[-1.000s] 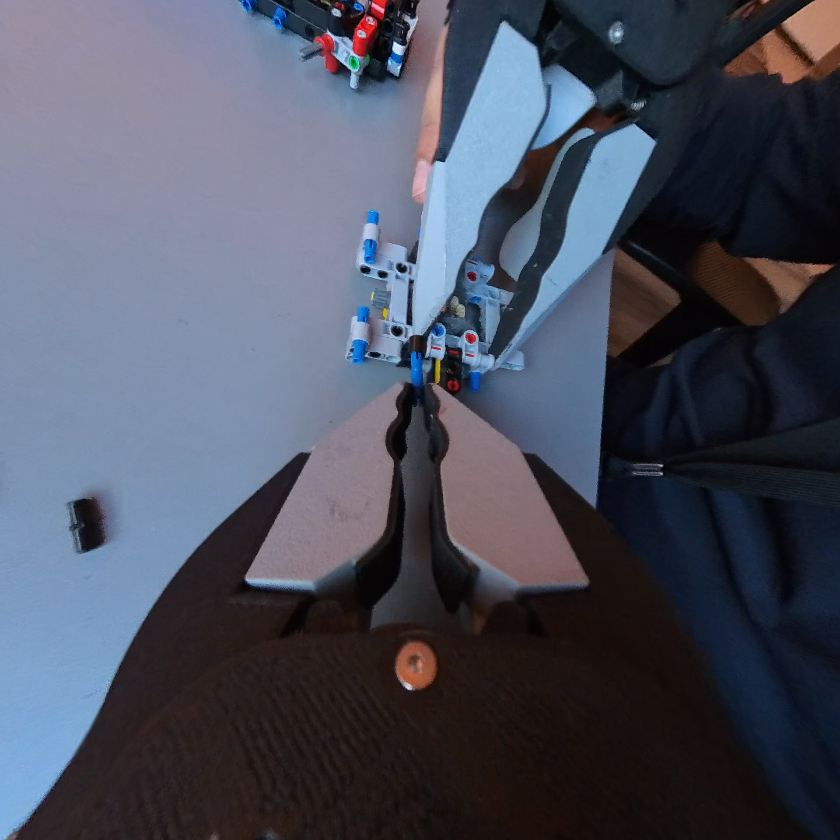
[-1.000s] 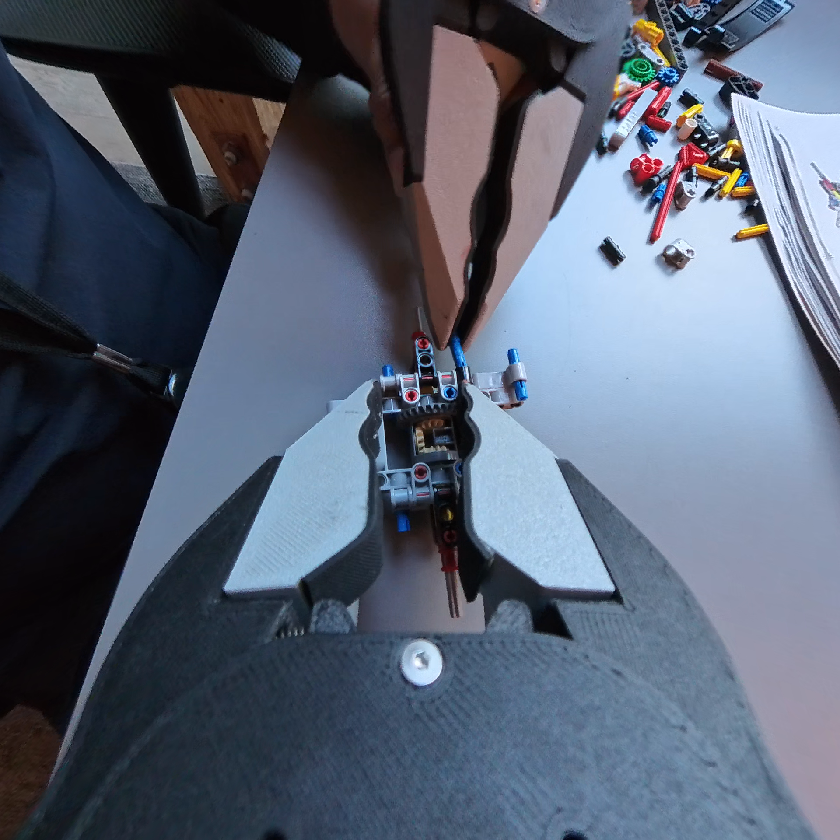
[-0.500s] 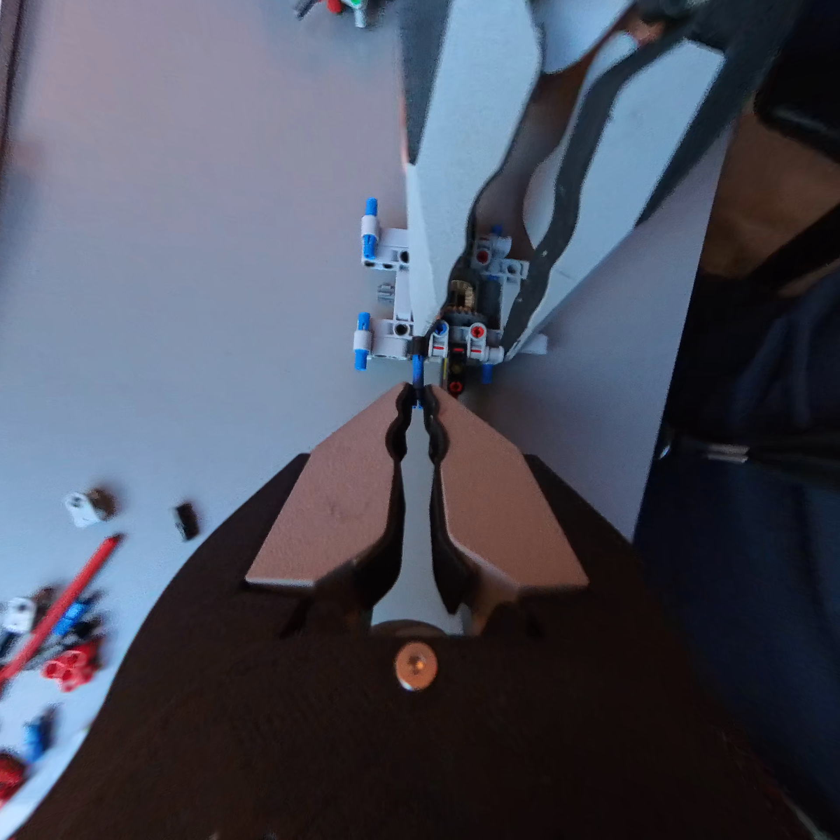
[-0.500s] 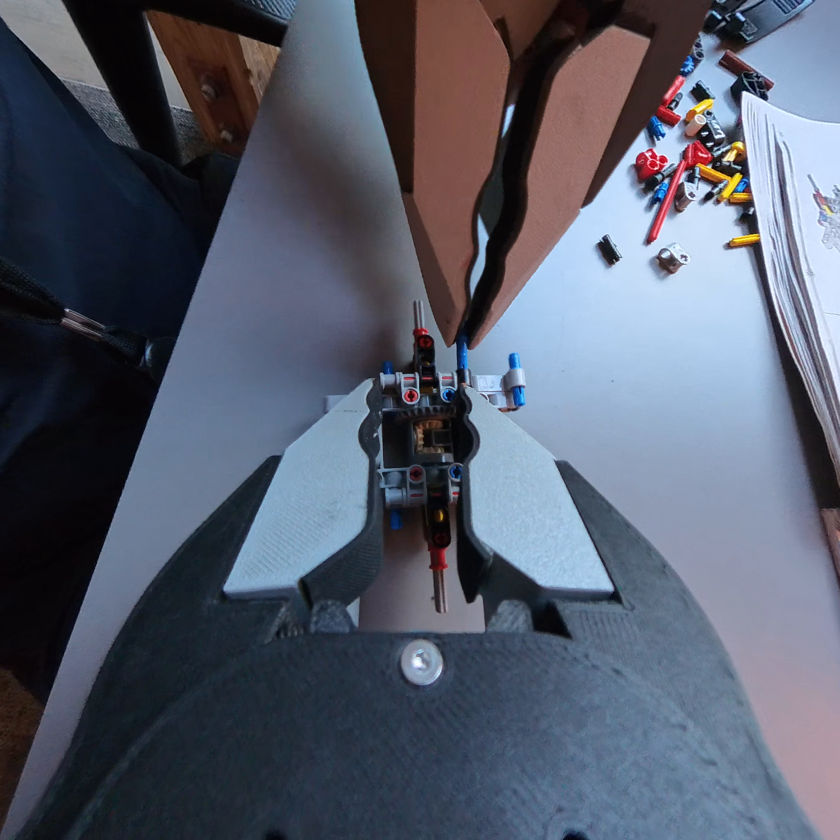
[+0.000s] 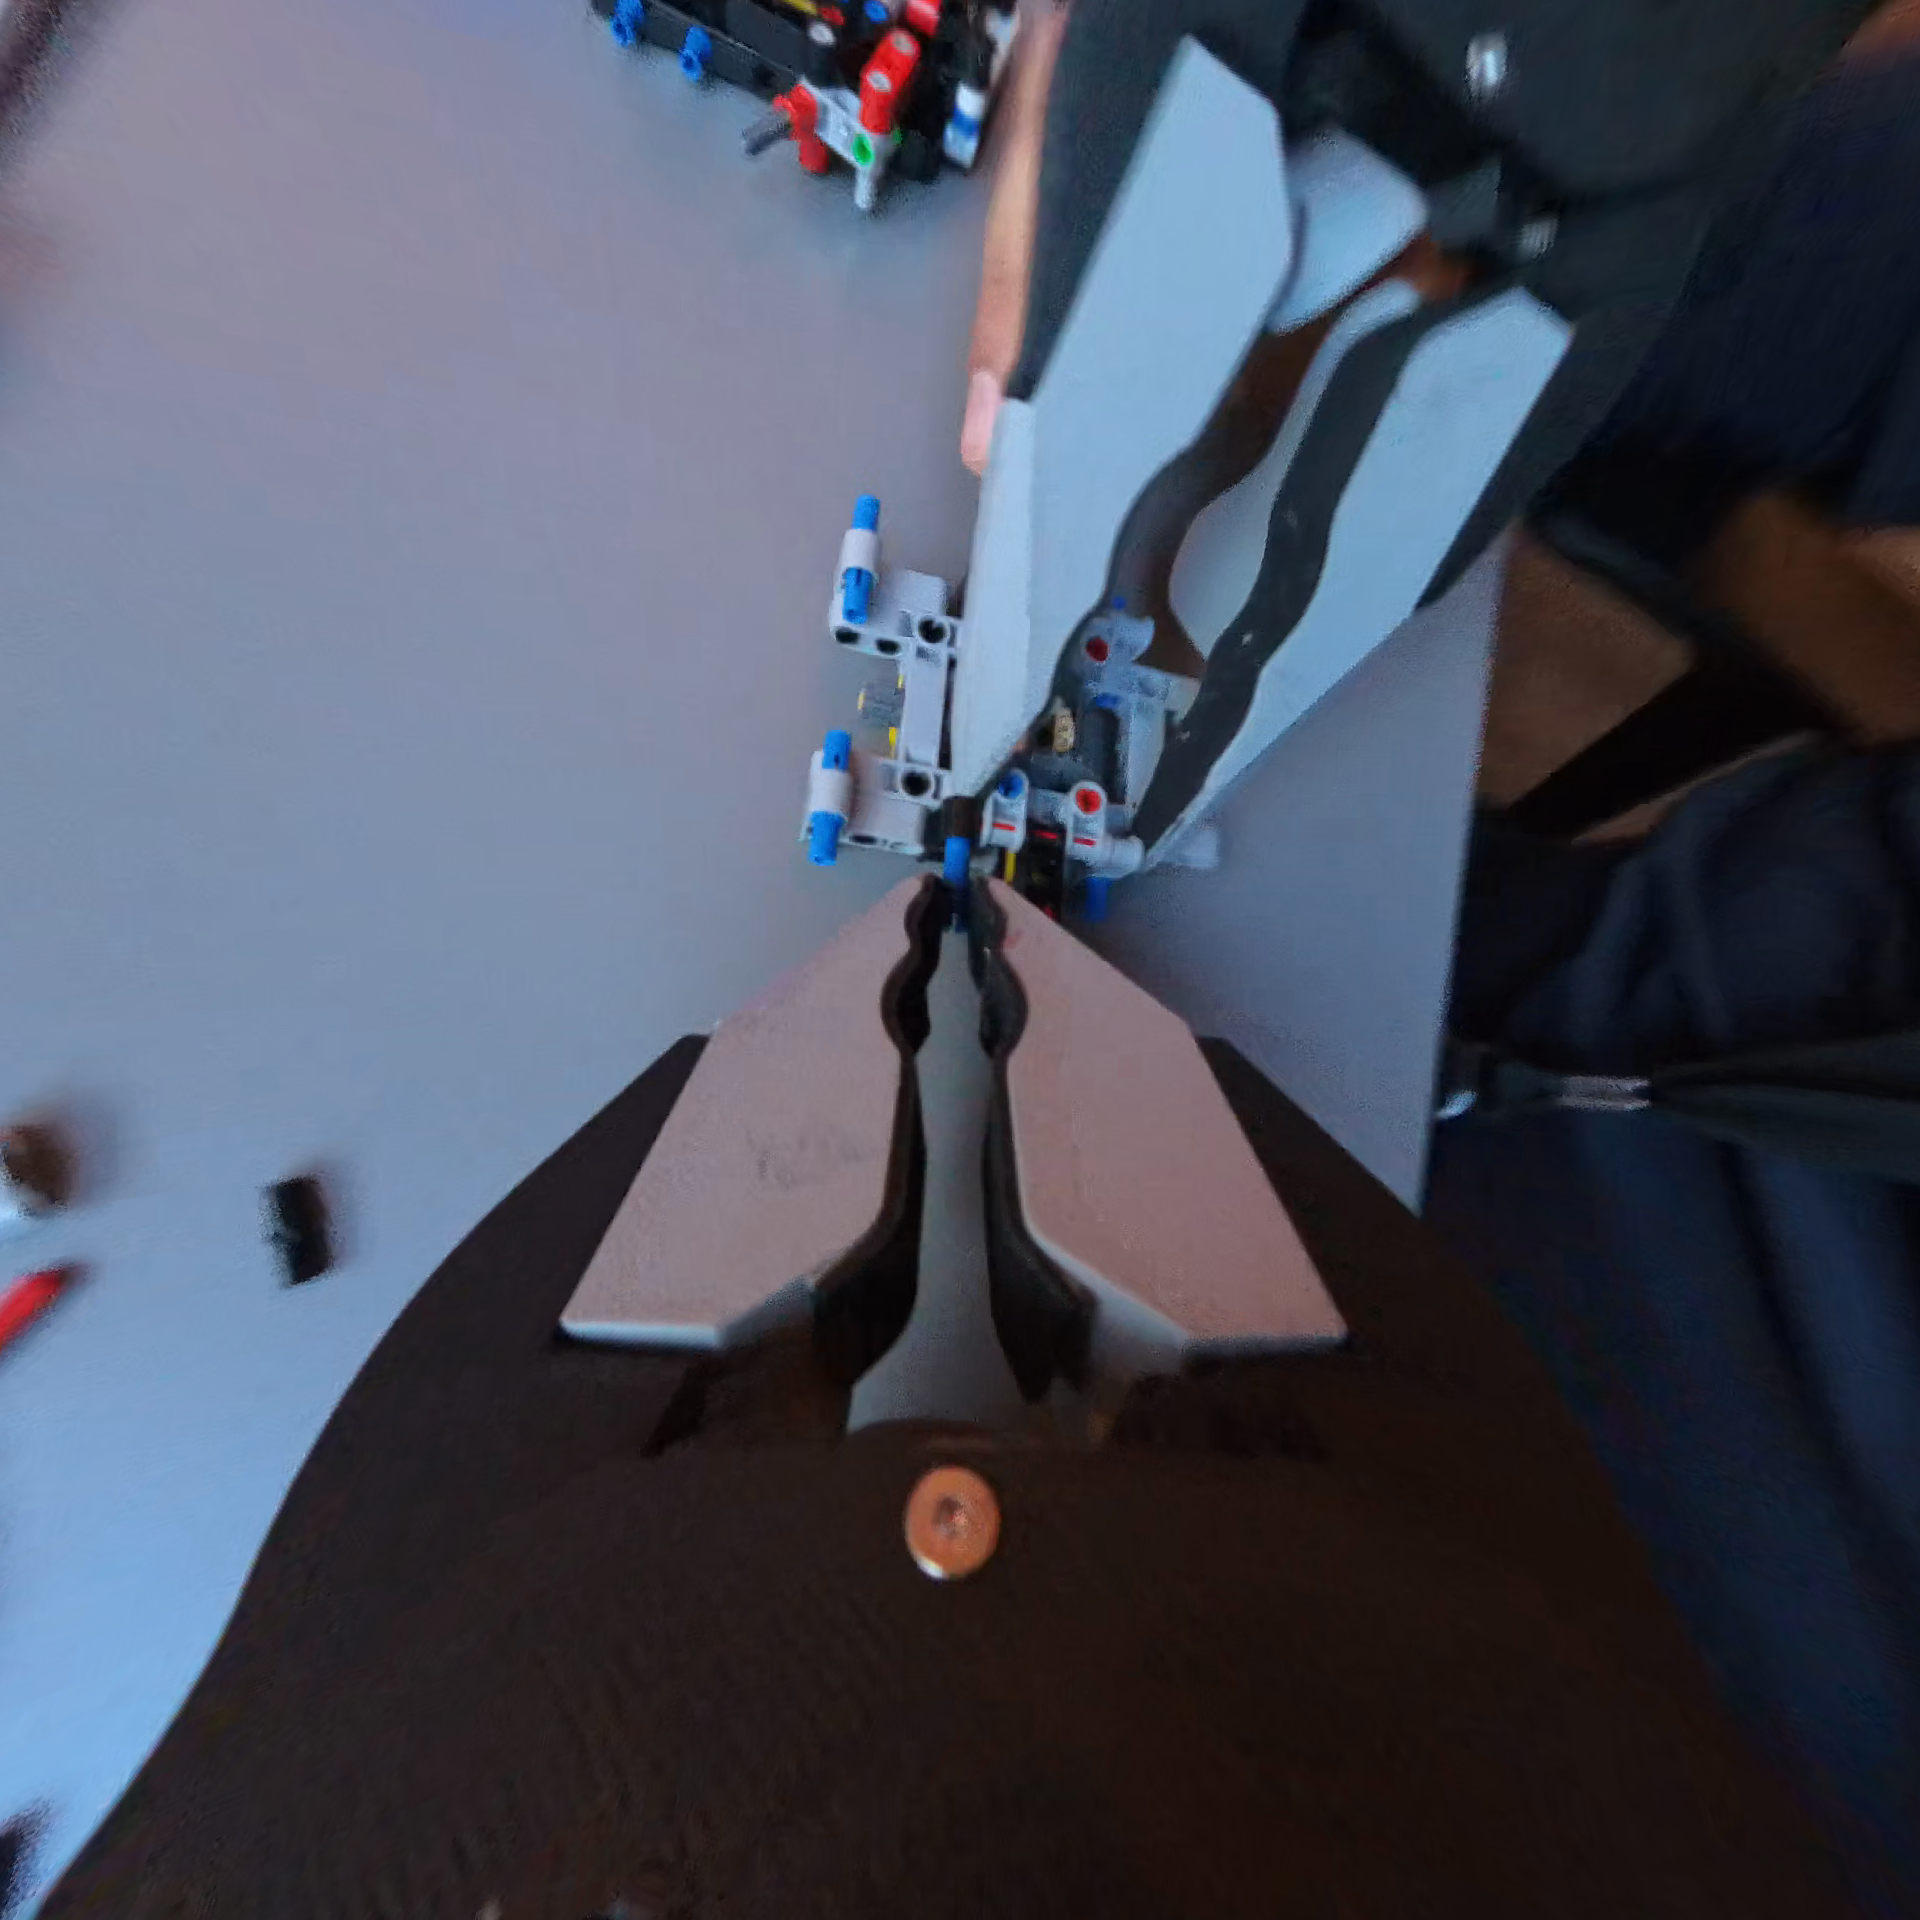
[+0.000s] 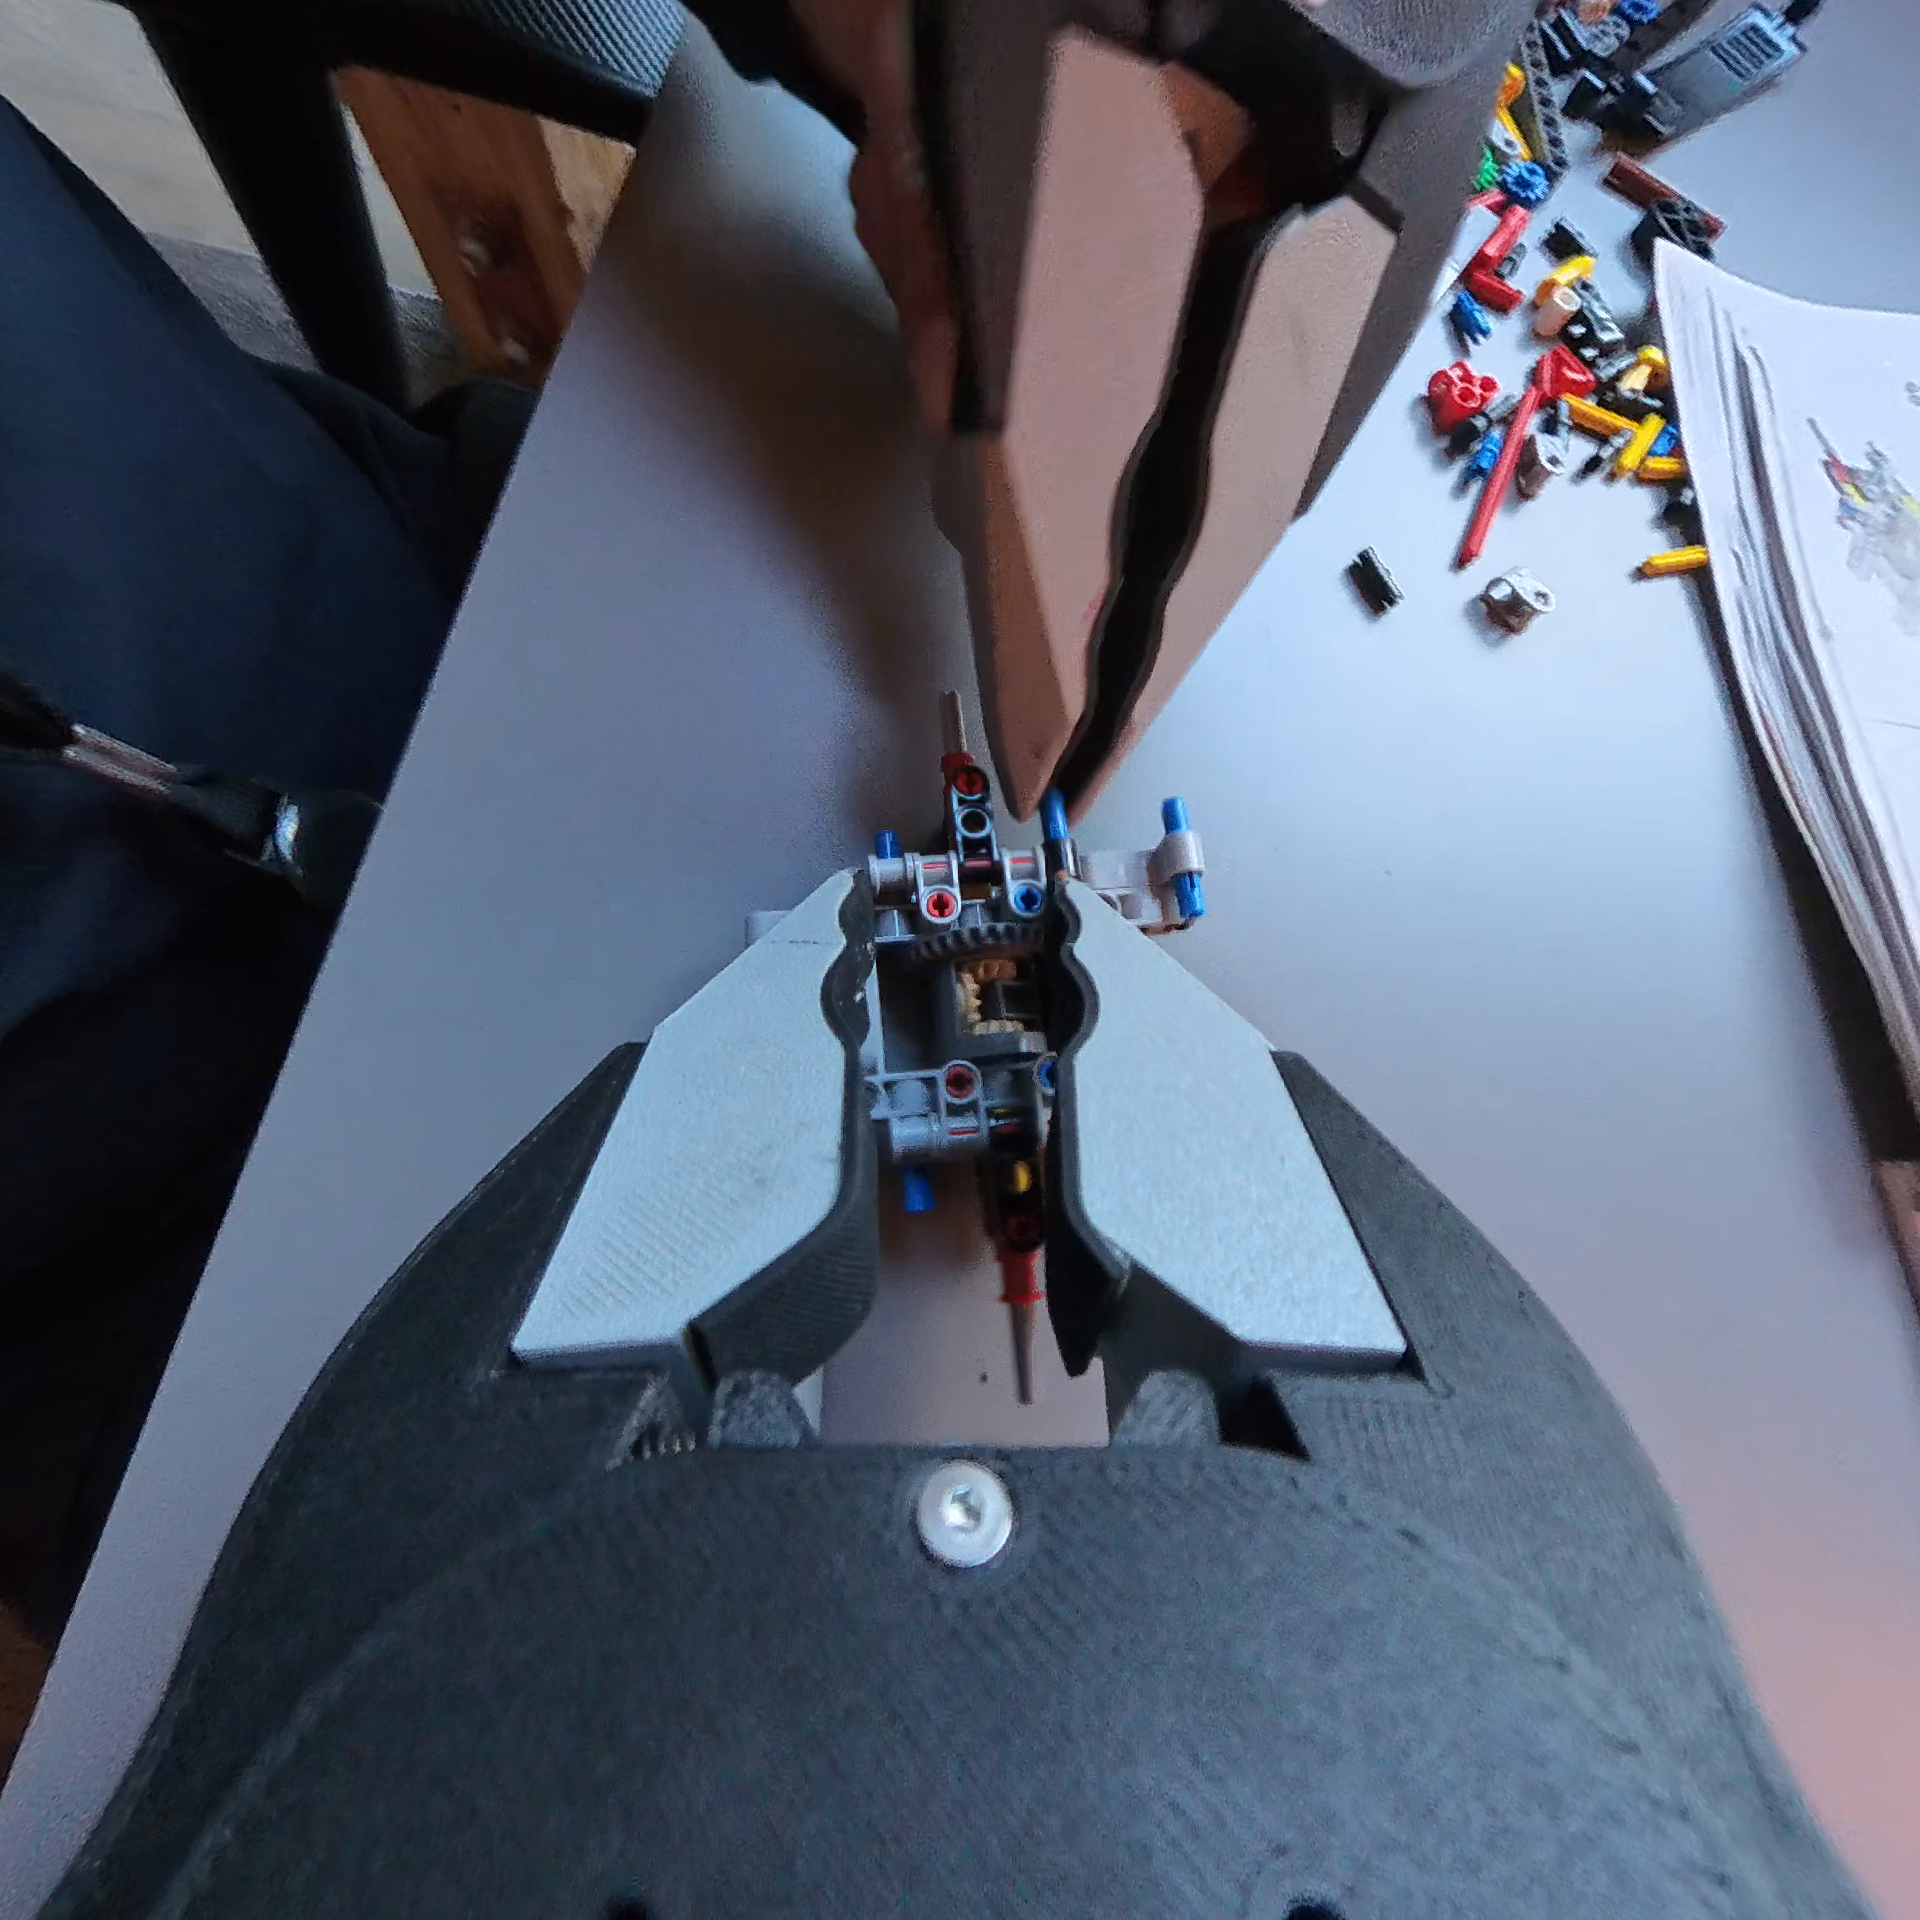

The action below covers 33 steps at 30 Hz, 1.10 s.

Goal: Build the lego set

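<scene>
Two grippers meet nose to nose near the grey table [image 6: 1455, 1039] edge.

The right gripper [image 6: 961, 904] clamps the grey gear assembly [image 6: 956, 997] mid-frame; the left gripper [image 5: 954, 896], pressed together, pinches its blue pin [image 5: 956, 860]. Loose bricks [image 6: 1548, 384] lie upper right.

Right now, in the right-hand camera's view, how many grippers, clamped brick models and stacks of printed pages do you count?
Grippers: 2 (left gripper, right gripper)
Clamped brick model: 1
Stack of printed pages: 1
Total: 4
</scene>
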Motion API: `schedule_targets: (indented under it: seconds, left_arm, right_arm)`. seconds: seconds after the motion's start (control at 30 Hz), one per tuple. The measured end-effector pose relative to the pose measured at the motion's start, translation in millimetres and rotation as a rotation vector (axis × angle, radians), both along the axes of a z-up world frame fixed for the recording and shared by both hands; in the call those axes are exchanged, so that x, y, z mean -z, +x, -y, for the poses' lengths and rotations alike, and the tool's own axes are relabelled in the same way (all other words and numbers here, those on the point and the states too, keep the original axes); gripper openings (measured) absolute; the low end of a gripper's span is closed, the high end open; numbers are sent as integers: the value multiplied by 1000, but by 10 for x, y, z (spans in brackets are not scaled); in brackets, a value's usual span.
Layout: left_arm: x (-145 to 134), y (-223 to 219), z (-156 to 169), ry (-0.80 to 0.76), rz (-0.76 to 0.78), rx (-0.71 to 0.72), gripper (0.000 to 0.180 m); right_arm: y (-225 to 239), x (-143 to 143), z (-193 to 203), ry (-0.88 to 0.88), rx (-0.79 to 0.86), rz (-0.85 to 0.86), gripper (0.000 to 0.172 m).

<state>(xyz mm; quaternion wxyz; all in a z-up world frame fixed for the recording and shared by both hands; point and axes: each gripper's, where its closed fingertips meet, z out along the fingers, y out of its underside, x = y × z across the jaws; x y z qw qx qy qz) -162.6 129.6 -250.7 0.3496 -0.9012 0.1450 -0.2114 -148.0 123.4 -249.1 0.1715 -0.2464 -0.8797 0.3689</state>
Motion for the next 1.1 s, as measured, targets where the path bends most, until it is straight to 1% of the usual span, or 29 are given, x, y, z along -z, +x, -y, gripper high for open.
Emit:
schedule_targets:
  seconds: [0.03, 0.07, 0.17, 0.2, 0.33, 0.37, 0.5, 0.6, 0.73, 1.1]
  left_arm:
    - [1, -4, -6, 25, -83, 27, 1]
    - [4, -4, -7, 36, -127, 44, 1]
    - [5, -20, -12, 68, -152, 68, 2]
    - [7, -30, -14, 80, -182, 79, 2]
    - [10, -97, -56, 149, -403, 112, 2]
    - [10, -99, -56, 151, -424, 118, 3]
    - [18, -98, -46, 137, -384, 119, 2]
    - [19, -97, -49, 130, -363, 115, 3]
    - [15, -98, -57, 131, -365, 117, 3]
    - [22, -88, -42, 123, -335, 121, 3]
  right_arm:
    - [-1, 0, -3, -2, 0, 5, 30]
    - [-2, -1, -6, -3, -1, 5, 29]
    - [-16, -1, -12, -4, 2, -1, 30]
    - [-25, 0, -13, -3, 6, -5, 30]
    - [-75, -4, -45, -24, 36, -8, 30]
    - [-76, -4, -48, -31, 36, -8, 30]
    - [-78, -26, -77, -43, 43, -16, 32]
    - [-75, -33, -86, -60, 46, -10, 39]
    - [-84, -12, -57, -26, 36, -25, 37]
    - [-101, -8, -52, -19, 38, -41, 35]
